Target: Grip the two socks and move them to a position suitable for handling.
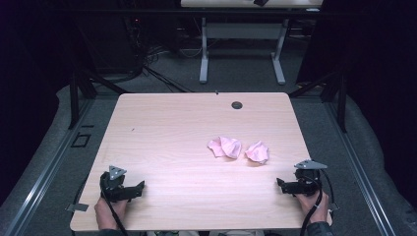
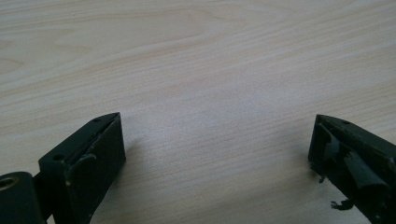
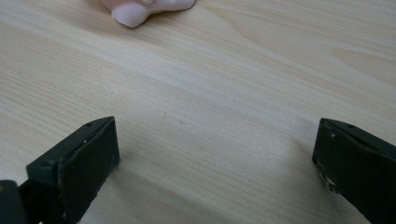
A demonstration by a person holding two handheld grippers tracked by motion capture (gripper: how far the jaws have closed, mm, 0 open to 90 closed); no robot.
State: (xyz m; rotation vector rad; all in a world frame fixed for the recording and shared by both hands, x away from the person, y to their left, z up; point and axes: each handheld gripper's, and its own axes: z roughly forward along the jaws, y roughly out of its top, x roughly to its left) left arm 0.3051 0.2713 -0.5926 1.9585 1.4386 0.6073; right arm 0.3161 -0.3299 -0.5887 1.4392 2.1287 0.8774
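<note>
Your left gripper (image 1: 139, 189) rests on the table (image 1: 172, 128) with its jaws spread wide, nothing between them. Your right gripper (image 1: 280, 184) is likewise wide apart and empty. Two crumpled pink cloths (image 1: 225, 146) (image 1: 257, 152) lie ahead of it, nearer your right gripper than your left.

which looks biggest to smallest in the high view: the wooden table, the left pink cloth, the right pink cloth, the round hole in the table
1. Light wooden table, far the largest.
2. Left crumpled pink cloth.
3. Right crumpled pink cloth, somewhat smaller than the left one.
4. Small round dark hole, smallest, though it sits farther from the camera.
</note>
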